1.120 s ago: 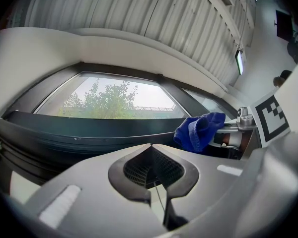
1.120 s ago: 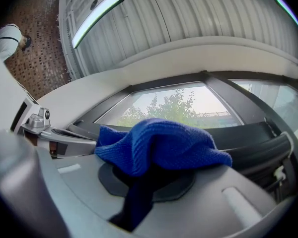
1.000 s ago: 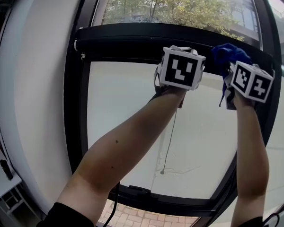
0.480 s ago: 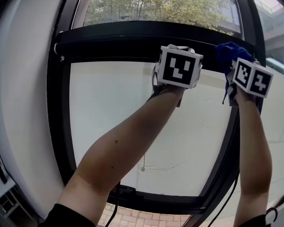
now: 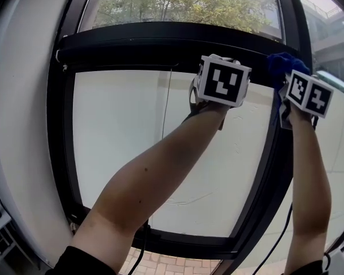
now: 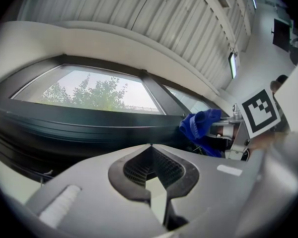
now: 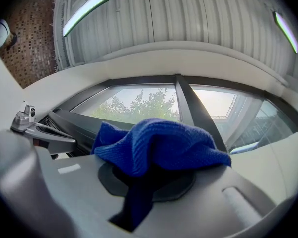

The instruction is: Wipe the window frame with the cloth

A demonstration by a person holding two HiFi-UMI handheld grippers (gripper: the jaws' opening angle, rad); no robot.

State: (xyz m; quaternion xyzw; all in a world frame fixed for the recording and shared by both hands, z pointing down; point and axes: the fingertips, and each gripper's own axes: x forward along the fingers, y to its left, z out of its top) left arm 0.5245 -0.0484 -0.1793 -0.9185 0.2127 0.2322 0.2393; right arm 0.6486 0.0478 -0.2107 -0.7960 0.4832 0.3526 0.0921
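A black window frame (image 5: pixel 143 43) crosses the head view as a horizontal bar, with a vertical post (image 5: pixel 291 22) at the right. Bunched against the bar's right end is a blue cloth (image 5: pixel 284 63), and my right gripper (image 5: pixel 282 73) is shut on it; the cloth (image 7: pixel 161 145) spills over its jaws in the right gripper view. My left gripper (image 5: pixel 209 67) is raised to the same bar, left of the right one. Its jaws (image 6: pixel 156 177) stand shut and empty, and the cloth (image 6: pixel 201 125) shows to their right.
Below the bar a white roller blind (image 5: pixel 132 136) covers the pane, with a thin pull cord (image 5: pixel 165 119) hanging in front. A tree (image 5: pixel 178 2) shows through the upper glass. A white wall (image 5: pixel 23 96) borders the frame on the left.
The head view has swung right, so the frame's left side sits further left in the picture. Both grippers hold almost the same spots on the bar, with the cloth still pressed there.
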